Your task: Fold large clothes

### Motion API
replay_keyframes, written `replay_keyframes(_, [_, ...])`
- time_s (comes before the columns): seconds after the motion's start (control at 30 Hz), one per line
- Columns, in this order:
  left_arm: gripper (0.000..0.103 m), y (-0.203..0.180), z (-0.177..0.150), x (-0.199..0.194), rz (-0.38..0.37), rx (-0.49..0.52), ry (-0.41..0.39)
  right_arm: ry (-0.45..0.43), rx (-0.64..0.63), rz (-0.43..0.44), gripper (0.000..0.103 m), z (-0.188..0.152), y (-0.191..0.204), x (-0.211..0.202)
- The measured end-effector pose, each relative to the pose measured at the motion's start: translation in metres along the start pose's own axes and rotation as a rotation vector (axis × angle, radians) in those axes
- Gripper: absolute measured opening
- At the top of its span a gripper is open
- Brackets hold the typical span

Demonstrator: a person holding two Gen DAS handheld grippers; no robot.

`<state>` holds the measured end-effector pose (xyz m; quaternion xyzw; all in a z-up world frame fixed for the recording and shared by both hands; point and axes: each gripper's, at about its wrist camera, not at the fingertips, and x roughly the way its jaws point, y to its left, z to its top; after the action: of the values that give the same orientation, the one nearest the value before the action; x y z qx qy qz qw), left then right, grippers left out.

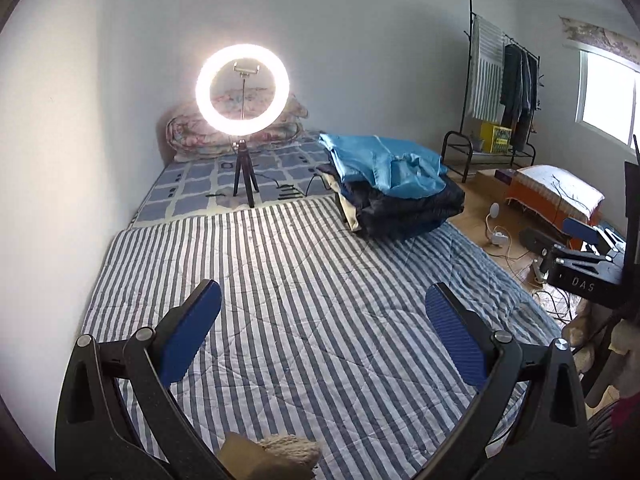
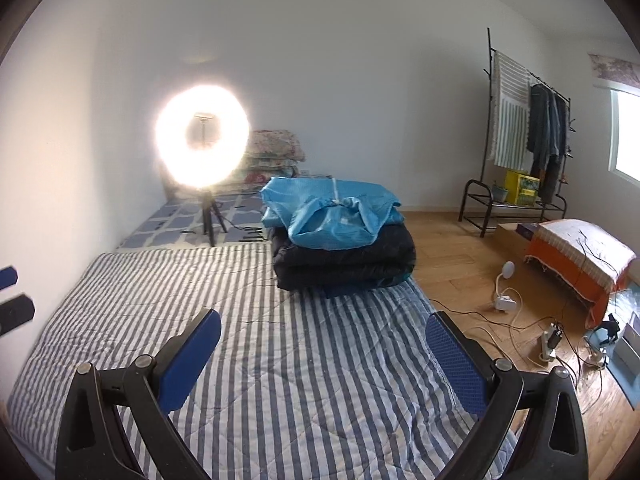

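A striped quilt (image 2: 280, 360) covers the near part of the bed, bare of any garment; the clothes to fold sit in a stack at its far right edge, a light blue garment (image 2: 332, 216) on top of dark folded clothes (image 2: 344, 264). Behind stands a lit ring light (image 1: 242, 94) on a small tripod, its cable trailing toward the stack. The left gripper (image 1: 323, 320) and right gripper (image 2: 323, 348) both hover above the quilt with fingers spread wide, holding nothing. Pulling the slippery-looking blue piece could drag the pile over or snag the cable and tip the light. The only writing I can read, possibly incomplete, is "DAS" on the right gripper's body in the left view.
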<state>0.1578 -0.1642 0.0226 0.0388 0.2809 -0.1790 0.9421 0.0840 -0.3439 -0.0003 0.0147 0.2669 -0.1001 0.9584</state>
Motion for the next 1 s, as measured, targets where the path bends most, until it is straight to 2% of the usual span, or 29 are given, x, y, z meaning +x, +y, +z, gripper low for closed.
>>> replay_keyframes(0.27, [0.103, -0.001, -0.009, 0.008, 0.015, 0.011, 0.023, 0.047, 0.030, -0.012, 0.103, -0.005, -0.005, 0.016])
replay_keyframes(1.0, [0.103, -0.004, -0.012, 0.008, 0.005, 0.017, 0.023, 0.058, 0.043, -0.026, 0.103, -0.008, -0.012, 0.019])
